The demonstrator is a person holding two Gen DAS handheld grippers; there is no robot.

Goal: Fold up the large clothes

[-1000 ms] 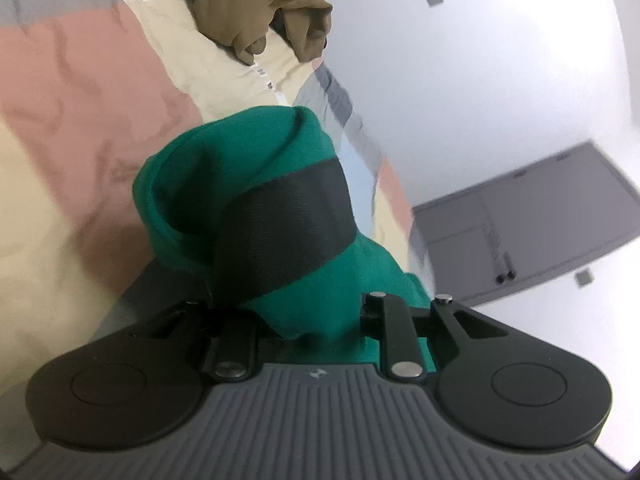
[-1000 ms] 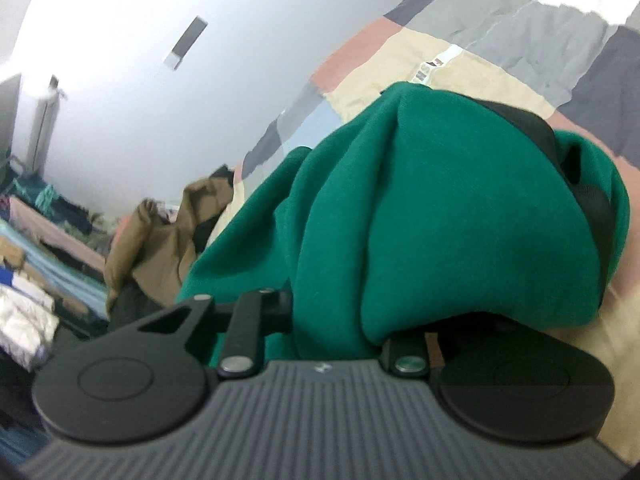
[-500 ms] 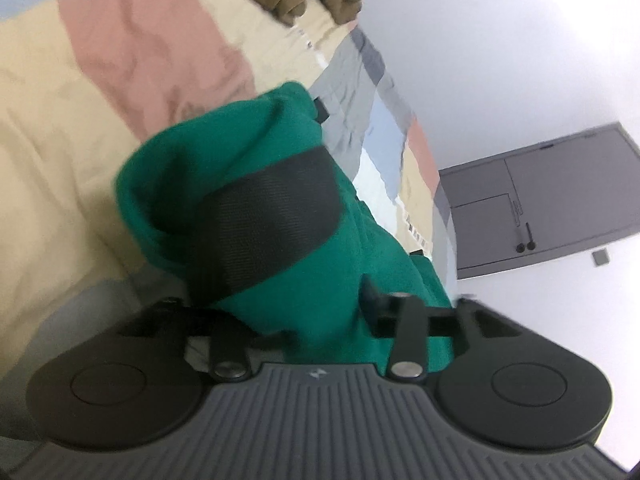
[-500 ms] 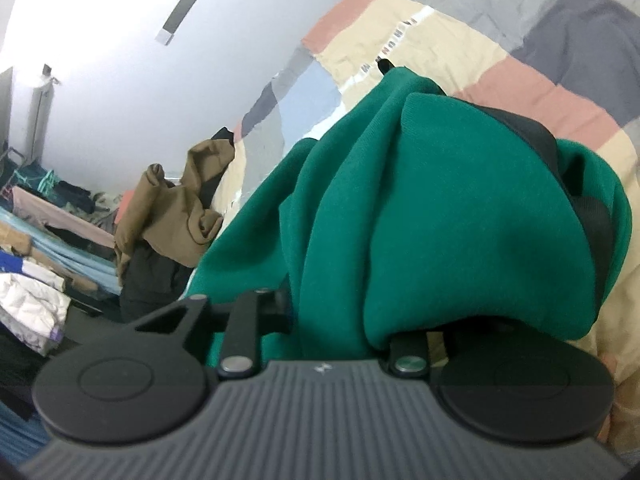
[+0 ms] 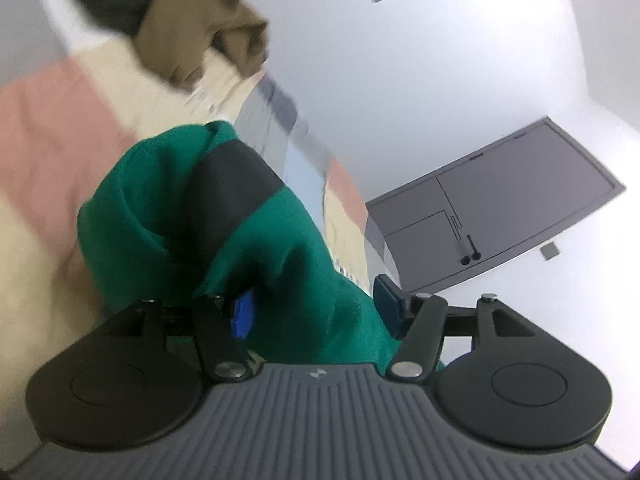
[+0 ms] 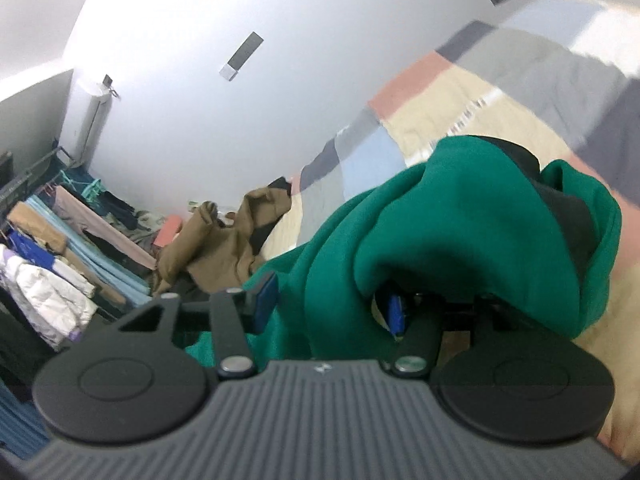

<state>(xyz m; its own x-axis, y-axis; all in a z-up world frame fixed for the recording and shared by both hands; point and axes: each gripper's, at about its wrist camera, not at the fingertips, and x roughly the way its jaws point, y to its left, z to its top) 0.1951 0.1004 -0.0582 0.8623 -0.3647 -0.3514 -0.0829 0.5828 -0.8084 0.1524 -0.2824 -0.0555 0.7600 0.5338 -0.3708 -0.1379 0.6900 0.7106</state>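
A green garment (image 5: 160, 184) with a black band lies bunched up on the patchwork bedcover (image 5: 48, 120). My left gripper (image 5: 314, 310) is at its near edge, jaws opening. Green cloth sits loosely between the blue pads (image 5: 242, 316), which stand apart from each other. In the right wrist view the same green garment (image 6: 460, 208) humps over the bedcover (image 6: 432, 112). My right gripper (image 6: 331, 306) has its jaws opening too. A fold of the cloth hangs between them and drapes over the right finger; its pads (image 6: 266, 300) do not press on the cloth.
A brown garment (image 5: 200, 36) lies in a heap farther along the bed, also seen as the brown garment (image 6: 216, 248) from the right. A grey door (image 5: 500, 208) stands in the white wall. A rack of hanging clothes (image 6: 60, 248) is beside the bed.
Both grippers' jaws have spread apart, so their blue pads now show beside the green cloth. Both grippers have risen a little above the bed.
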